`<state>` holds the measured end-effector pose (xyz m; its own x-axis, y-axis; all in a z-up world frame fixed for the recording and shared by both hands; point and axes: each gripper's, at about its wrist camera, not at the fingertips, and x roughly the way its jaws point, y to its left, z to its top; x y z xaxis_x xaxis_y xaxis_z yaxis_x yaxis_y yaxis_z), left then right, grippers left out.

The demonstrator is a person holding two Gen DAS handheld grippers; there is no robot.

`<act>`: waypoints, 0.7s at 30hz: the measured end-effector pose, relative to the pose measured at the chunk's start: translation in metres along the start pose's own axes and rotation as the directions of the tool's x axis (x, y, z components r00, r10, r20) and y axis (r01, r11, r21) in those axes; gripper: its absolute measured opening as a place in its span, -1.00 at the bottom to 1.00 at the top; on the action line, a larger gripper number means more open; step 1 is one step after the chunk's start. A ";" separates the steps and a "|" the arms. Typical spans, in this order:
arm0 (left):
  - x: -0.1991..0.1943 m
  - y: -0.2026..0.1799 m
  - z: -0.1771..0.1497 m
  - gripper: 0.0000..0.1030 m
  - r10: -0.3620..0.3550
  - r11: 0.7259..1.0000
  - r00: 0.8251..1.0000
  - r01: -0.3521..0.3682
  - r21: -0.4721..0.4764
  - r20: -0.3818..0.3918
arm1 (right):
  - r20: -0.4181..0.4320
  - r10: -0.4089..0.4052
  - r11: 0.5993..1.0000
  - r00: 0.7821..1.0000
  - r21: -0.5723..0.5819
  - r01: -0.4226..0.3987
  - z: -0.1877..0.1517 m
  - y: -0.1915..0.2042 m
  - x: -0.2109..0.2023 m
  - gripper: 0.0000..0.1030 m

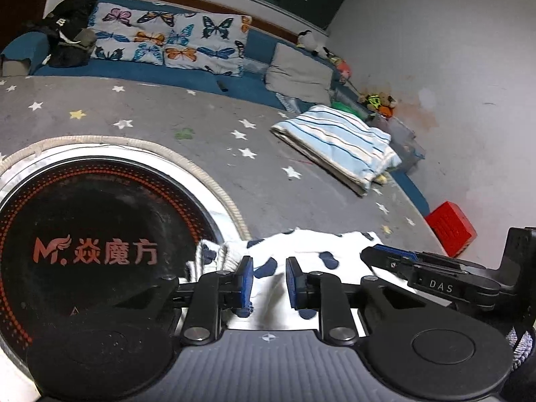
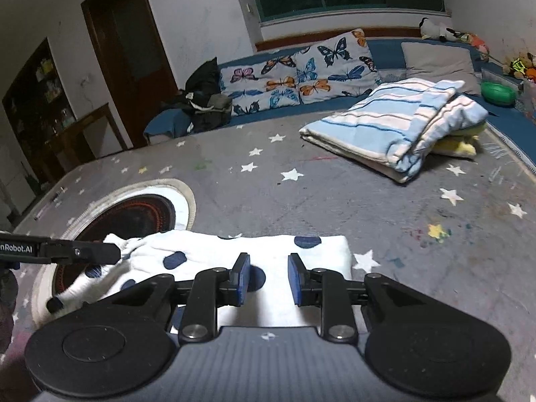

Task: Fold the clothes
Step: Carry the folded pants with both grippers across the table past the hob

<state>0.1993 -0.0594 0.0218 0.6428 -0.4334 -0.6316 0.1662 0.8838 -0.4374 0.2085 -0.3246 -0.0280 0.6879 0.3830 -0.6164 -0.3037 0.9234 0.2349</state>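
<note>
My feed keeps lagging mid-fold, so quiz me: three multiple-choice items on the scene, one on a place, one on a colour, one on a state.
1. Where does the striped blanket lie?
A. on the starred grey mat, beyond the garment
B. on the round burner
C. between the right gripper's fingers

2. What colour are the spots on the white garment?
A. red
B. dark blue
C. green

3. How do both grippers stand?
A. both shut on cloth
B. left shut, right open
C. both open

Answers:
1 A: it rests folded on the mat, far past the garment.
2 B: the spots read navy on white.
3 C: a clear gap shows in the left gripper and the right gripper.
</note>
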 end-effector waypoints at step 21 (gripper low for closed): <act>0.006 0.012 0.001 -0.62 -0.001 0.995 1.000 0.001 -0.104 -0.005 | -0.021 0.044 0.992 0.999 -0.121 -0.046 -0.018 0.037 -0.036 -0.04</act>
<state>0.2057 -0.0509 0.0132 0.6390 -0.4355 -0.6341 0.0884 0.8604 -0.5019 0.1604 -0.3051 -0.0106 0.6603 0.4224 -0.6209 -0.4122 0.8950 0.1705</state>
